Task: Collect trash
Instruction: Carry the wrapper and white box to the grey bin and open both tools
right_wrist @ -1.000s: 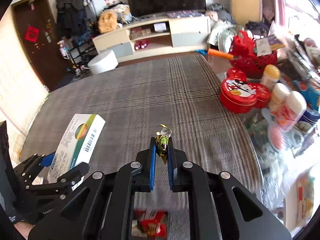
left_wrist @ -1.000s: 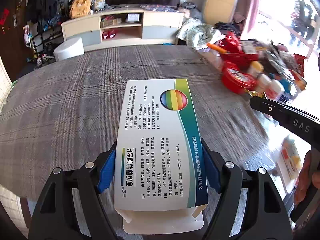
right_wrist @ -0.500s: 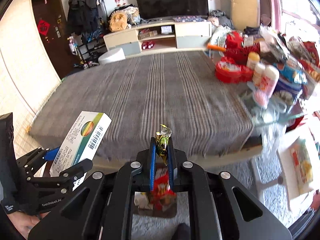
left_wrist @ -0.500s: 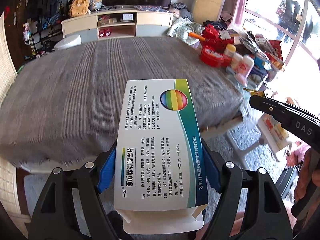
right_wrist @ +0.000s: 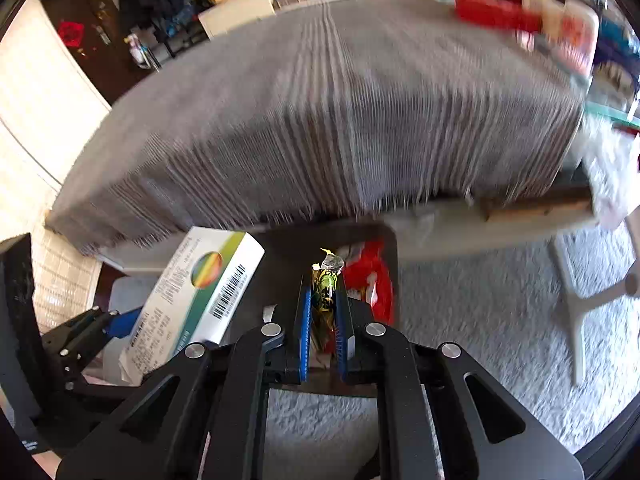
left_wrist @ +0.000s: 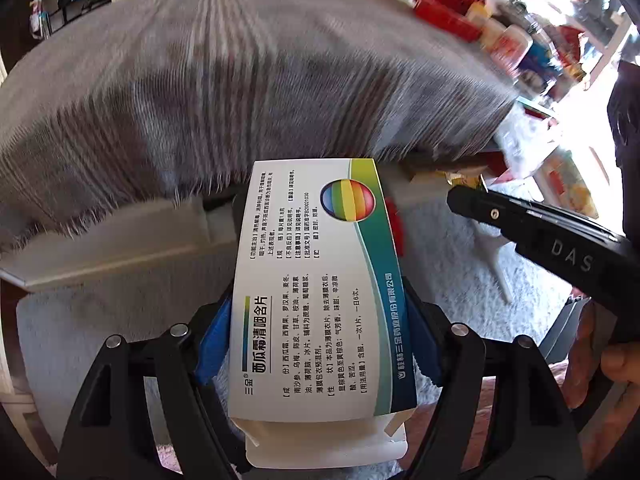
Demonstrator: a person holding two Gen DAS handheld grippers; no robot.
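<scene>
Fingers [left_wrist: 320, 344] pinch medicine box [left_wrist: 320, 288] | right fingers [right_wrist: 323, 312] pinch wrapper [right_wrist: 326, 280], bin [right_wrist: 384, 236] beneath

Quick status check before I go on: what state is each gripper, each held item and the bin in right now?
Left gripper: shut on the medicine box.
Medicine box: held flat, printed face up, end flap open.
Right gripper: shut on the candy wrapper.
Candy wrapper: pinched upright between the fingers, crumpled tip sticking out.
Trash bin: open-topped, red packaging already inside, below both grippers.
</scene>
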